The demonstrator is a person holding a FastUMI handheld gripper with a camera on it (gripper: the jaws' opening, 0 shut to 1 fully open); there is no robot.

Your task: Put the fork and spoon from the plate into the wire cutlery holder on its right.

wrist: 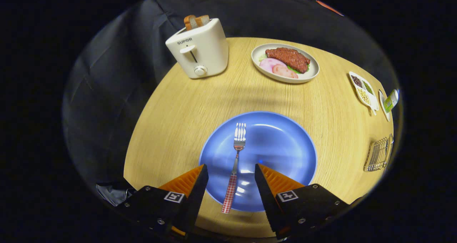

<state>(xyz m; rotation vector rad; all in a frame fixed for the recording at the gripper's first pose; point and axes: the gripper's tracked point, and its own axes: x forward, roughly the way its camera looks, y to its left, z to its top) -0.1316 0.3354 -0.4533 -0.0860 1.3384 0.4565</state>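
The tongs (231, 171) are hanging spread apart, straddling the red-checked-handled steel fork (235, 166) on the round blue plate (285, 146), lining up a grasp; the wire cutlery holder (378, 153) is waiting at three o'clock.

A round counter (185, 107) of pale wood grain stands in a dark booth. Behind it hangs black cloth (117, 68), creased in long vertical folds. Light falls from above and leaves a soft sheen on the wood, with a faint shadow band across its middle. Toward the back stand a cream toaster (200, 48) with bread in its slots and an oval dish of food (285, 62). At the counter's near edge something dark and glossy, perhaps a chair (112, 193), is too dim to identify.
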